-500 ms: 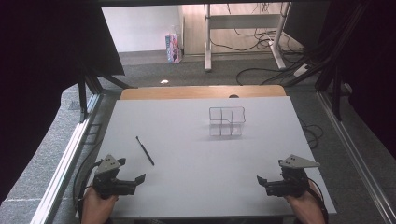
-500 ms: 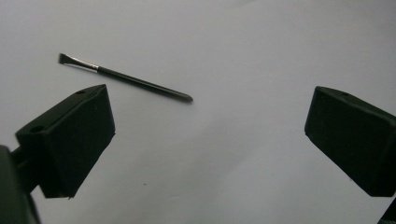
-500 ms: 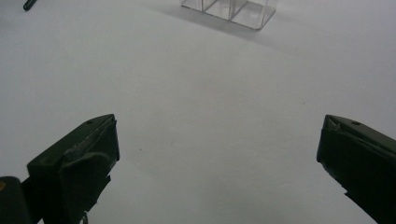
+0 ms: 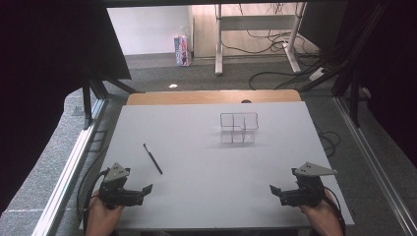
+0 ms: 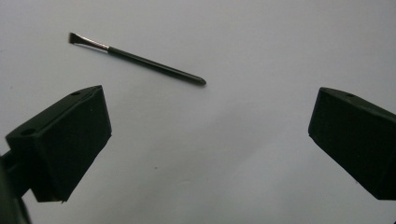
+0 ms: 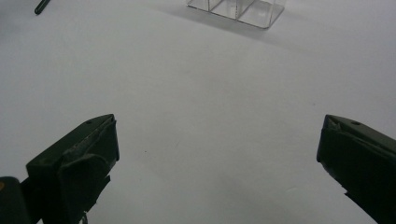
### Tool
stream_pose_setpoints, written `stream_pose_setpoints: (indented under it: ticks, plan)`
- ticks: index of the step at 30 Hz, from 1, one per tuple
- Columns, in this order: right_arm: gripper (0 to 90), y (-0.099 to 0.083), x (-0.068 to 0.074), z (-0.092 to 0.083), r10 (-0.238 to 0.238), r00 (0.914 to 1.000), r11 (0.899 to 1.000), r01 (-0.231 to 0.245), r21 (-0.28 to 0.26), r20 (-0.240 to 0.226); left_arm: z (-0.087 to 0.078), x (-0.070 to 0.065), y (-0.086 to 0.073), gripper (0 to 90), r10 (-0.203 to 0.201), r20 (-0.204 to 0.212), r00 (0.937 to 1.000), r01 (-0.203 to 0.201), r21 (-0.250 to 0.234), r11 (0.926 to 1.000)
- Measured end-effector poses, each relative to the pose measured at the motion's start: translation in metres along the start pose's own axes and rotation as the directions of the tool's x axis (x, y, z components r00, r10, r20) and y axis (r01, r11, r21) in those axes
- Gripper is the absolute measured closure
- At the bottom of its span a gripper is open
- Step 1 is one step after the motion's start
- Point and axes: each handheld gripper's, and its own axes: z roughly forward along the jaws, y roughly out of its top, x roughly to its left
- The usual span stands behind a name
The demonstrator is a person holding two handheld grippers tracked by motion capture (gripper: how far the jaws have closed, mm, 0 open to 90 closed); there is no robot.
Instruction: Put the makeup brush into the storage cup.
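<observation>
Left gripper view: brush (image 5: pixel 135 58) on table beyond left tongs (image 5: pixel 210 140), jaws wide apart, nothing between.

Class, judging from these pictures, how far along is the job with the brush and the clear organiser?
Nothing looks done: the brush lies flat on the table, apart from the clear organiser. Nothing is in hand; the left gripper and right gripper are open. Grasping the brush, probably to put it in the organiser, remains.

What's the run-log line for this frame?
left tool: open, empty | right tool: open, empty | brush: flat on table | clear organizer: untouched
</observation>
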Motion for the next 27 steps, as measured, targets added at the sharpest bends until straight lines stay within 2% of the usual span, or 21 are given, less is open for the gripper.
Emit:
stream_pose_setpoints:
  ticks: [5,10,15,21,27]
  plan:
    - [0.0,0.001,0.001,0.001,-0.012,0.9999,1.000,0.012,0.006,0.001,0.001,-0.001,0.000,0.1,-0.022,0.009,0.9997,0.022,0.022,0.9995]
    - [0.0,0.002,0.002,0.001,-0.031,0.9995,1.000,0.031,-0.002,-0.004,0.000,0.001,0.000,0.1,-0.046,0.019,0.9988,0.045,0.019,0.9988]
    - [0.0,0.002,0.002,0.001,-0.027,0.9996,1.000,0.027,-0.008,-0.007,-0.001,0.003,0.001,0.1,-0.060,0.018,0.9980,0.059,0.033,0.9977]
    - [0.0,0.003,0.002,0.001,-0.036,0.9993,0.999,0.036,-0.011,-0.010,-0.001,0.002,0.007,0.1,-0.043,-0.012,0.9990,0.043,0.051,0.9977]
    - [0.0,0.003,0.003,0.002,-0.039,0.9992,0.999,0.039,-0.004,-0.006,-0.001,0.003,0.012,0.1,-0.035,-0.019,0.9992,0.036,0.059,0.9976]
